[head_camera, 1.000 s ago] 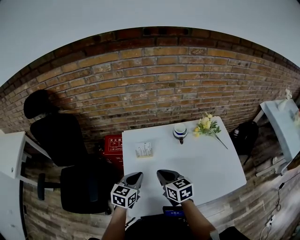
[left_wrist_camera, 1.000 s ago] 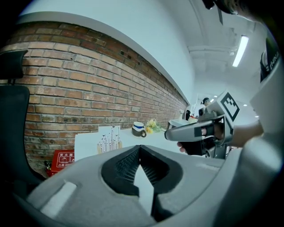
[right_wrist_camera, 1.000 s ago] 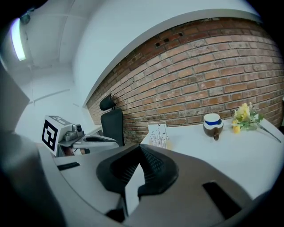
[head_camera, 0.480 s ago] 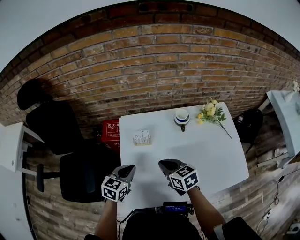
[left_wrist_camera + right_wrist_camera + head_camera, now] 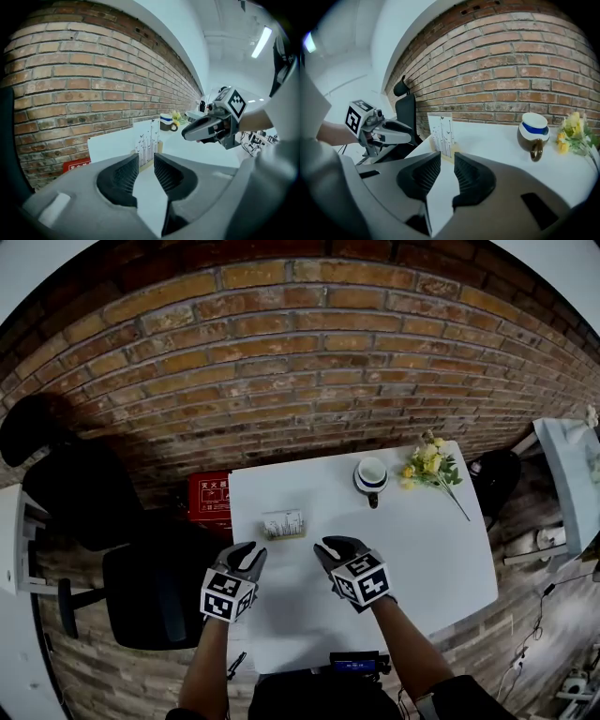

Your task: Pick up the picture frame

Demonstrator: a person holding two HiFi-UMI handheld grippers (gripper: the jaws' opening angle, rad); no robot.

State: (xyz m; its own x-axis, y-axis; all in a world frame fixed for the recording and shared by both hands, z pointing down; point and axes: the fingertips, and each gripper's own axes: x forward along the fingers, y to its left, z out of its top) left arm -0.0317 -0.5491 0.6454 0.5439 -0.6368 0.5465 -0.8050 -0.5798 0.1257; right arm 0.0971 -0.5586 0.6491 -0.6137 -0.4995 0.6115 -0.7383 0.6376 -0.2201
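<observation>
A small picture frame (image 5: 284, 524) with a white print of thin stems stands upright on the white table (image 5: 427, 563), near its left edge. My left gripper (image 5: 247, 555) is just short of the frame, to its near left. My right gripper (image 5: 329, 548) is to its near right. Both sets of jaws have just been opening and stand open with nothing between them. In the left gripper view the frame (image 5: 149, 142) shows beyond the gap of my left gripper (image 5: 146, 164). In the right gripper view the frame (image 5: 441, 133) stands just past my right gripper (image 5: 447, 161).
A blue-and-white cup on a brown mug (image 5: 371, 475) and a spray of yellow flowers (image 5: 429, 466) lie at the table's far right. A black office chair (image 5: 141, 582) and a red box (image 5: 210, 498) stand left of the table. A brick wall runs behind.
Both grippers have moved forward over the table toward the picture frame and sunk lower. Their jaws, shut before, are now apart.
</observation>
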